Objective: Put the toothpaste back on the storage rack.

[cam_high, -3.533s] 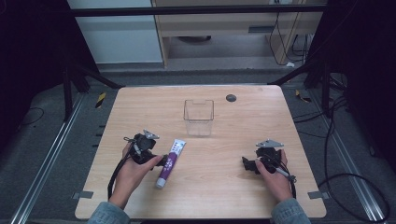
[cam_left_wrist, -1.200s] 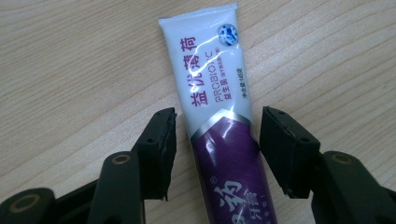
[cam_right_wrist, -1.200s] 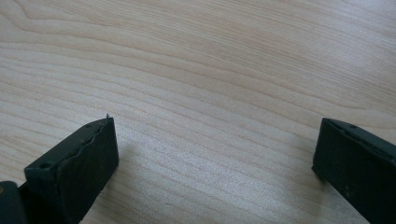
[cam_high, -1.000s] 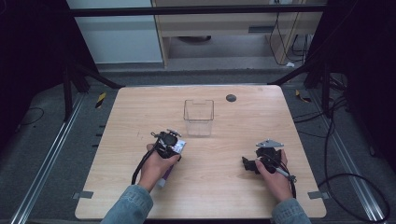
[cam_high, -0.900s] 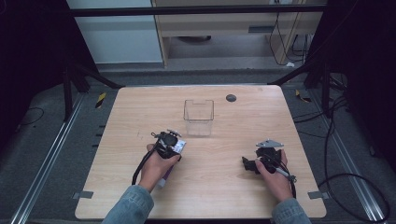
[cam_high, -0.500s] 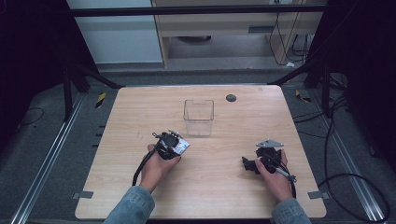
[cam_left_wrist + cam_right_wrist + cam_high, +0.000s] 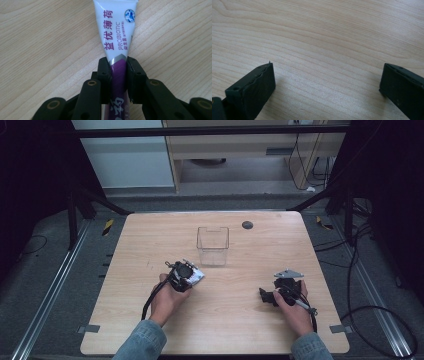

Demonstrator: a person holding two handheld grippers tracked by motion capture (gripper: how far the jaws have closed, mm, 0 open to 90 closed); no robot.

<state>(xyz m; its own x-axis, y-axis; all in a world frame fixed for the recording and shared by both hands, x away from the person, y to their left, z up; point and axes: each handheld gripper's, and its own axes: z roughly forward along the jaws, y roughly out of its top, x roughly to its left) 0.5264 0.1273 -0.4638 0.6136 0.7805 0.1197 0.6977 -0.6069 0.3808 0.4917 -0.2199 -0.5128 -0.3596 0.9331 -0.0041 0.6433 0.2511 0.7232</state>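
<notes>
A white and purple toothpaste tube (image 7: pixel 117 30) lies flat on the wooden table (image 7: pixel 150 235). My left gripper (image 7: pixel 117 62) is shut on it where the white part meets the purple; its jaws have just been closing, with the tube between them. In the high view the left gripper (image 7: pixel 182 272) sits left of centre, and the tube's white end (image 7: pixel 196 276) pokes out to its right. My right gripper (image 7: pixel 265 296) rests at the right of the table. Its jaws stand wide open (image 7: pixel 327 72) over bare wood.
A clear plastic box (image 7: pixel 212 245) stands upright on the table, just beyond the left gripper. A small dark round thing (image 7: pixel 247 225) lies near the far edge. Cables trail from both grippers toward the near edge.
The left hand has moved right, from beside the tube to over it, and its gripper now covers most of the tube. The right hand has not moved.
</notes>
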